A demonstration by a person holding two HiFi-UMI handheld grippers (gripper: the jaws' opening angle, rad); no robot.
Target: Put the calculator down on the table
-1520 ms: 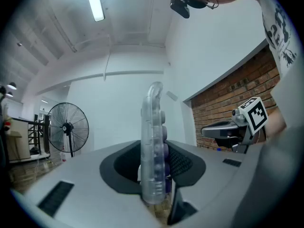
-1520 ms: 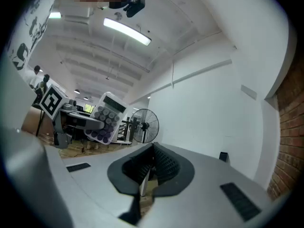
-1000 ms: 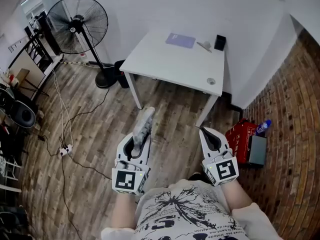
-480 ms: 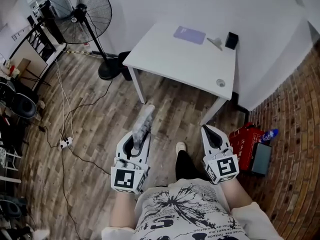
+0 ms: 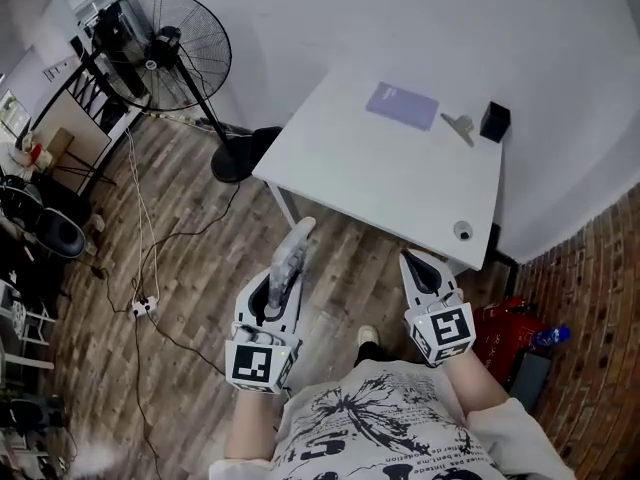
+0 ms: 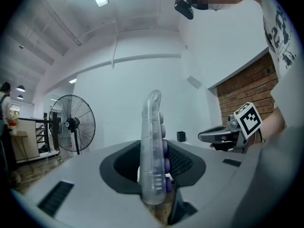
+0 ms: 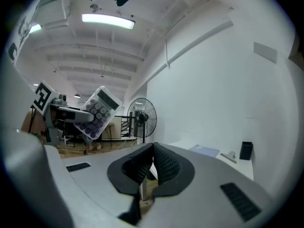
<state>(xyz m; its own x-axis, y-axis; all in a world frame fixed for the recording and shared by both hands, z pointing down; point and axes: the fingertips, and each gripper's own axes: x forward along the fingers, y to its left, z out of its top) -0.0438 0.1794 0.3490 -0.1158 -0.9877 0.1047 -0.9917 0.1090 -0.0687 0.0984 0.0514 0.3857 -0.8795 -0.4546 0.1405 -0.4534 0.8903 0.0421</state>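
one calculator [image 5: 296,243] in level, forward-pointing left gripper [image 5: 283,278]

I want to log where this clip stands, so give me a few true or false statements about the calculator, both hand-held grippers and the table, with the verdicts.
1. The left hand-held gripper is closed on the calculator. True.
2. The calculator lies on the table. False: it is in the left hand-held gripper, over the wooden floor, short of the table.
3. The right hand-held gripper is shut with nothing in it. True.
4. The purple sheet lies on the floor. False: it lies on the table.
5. In the head view a fan stands left of the table. True.
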